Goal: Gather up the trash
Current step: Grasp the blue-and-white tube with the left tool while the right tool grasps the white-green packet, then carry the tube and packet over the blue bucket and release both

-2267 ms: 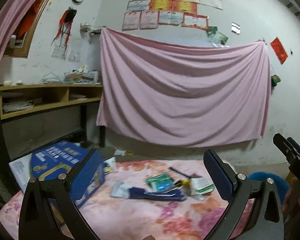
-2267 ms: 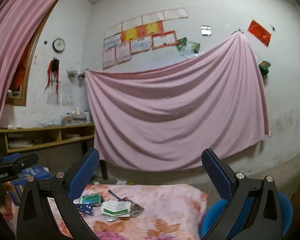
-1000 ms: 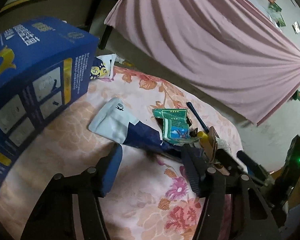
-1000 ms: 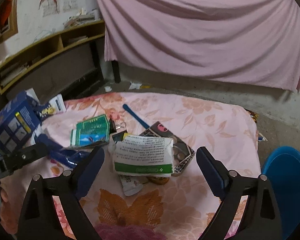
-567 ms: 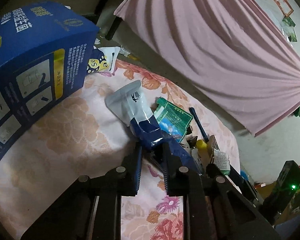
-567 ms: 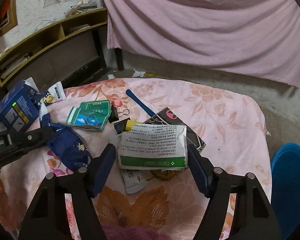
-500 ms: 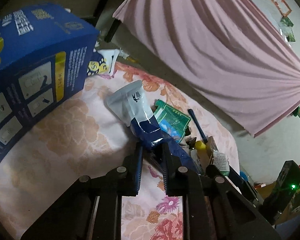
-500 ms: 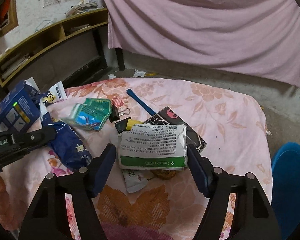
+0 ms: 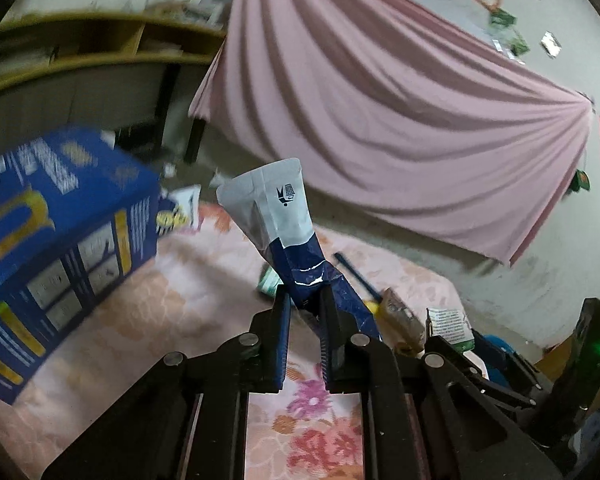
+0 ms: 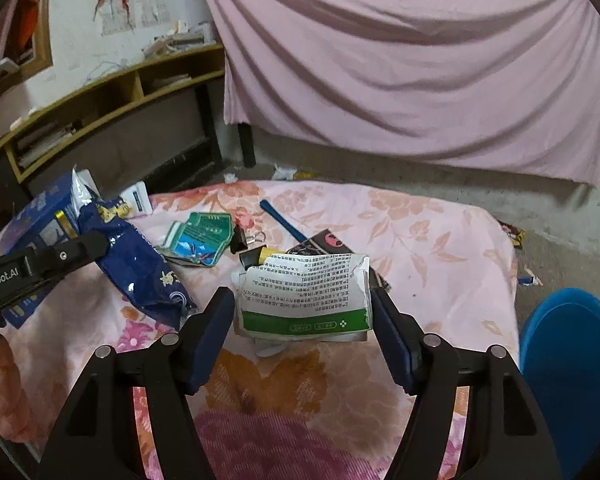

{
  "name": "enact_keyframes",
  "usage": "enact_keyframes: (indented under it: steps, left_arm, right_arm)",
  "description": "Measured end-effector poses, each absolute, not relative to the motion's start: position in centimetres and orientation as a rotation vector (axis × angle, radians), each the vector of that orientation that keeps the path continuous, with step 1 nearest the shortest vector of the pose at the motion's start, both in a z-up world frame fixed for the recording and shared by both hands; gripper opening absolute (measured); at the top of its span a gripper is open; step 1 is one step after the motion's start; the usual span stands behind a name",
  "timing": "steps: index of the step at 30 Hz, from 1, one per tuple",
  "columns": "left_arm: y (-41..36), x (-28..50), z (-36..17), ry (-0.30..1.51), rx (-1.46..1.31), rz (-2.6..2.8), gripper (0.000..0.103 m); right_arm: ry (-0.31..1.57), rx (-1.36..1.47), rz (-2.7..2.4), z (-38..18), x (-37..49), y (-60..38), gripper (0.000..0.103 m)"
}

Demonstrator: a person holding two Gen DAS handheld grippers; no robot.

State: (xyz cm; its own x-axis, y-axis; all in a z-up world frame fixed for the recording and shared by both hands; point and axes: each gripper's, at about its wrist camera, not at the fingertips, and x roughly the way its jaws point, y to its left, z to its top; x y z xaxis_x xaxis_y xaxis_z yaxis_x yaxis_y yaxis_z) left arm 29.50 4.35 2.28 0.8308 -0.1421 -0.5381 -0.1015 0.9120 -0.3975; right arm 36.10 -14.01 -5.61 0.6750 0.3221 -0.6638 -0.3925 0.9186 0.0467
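two pieces of trash, two weak grips

left gripper (image 9: 304, 304) is clamped on the blue foil pouch (image 9: 288, 240) near one crumpled end, lifted off the floral tabletop (image 10: 420, 232); it may slip. right gripper (image 10: 302, 312), jaws apart, straddles the white-green packet (image 10: 304, 296) and could snag litter beneath.

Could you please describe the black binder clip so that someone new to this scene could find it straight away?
Start at the floral pink cloth covering the table and go to the litter near its middle. The black binder clip lies between the green packet and the blue stick. It is the only small black item with silver wire handles.
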Motion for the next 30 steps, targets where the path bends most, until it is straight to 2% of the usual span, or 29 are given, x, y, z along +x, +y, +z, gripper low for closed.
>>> enact_keyframes:
  steps: [11, 16, 25, 30]
  left_arm:
    - [-2.8, 26.9, 7.0, 0.319, -0.199, -0.111, 0.01]
    - [-6.2, 26.9, 8.5, 0.265, -0.123, -0.208, 0.01]
    - [-13.9, 27.5, 9.7, 0.198, -0.019, -0.352, 0.01]
    - [-18.3, 27.7, 9.8, 0.207, 0.015, -0.417, 0.011]
  right_arm:
    - [0.358, -0.047, 0.358, -0.9, 31.2, -18.3, 0.068]
    - [0.197, 0.016, 0.296, 1.2, 28.8, -22.0, 0.068]
    - [0.022, 0.058, 0.127, 3.4, 25.4, -28.1, 0.068]
    - [0.016, 0.079, 0.041, 3.3, 24.4, -31.9, 0.068]
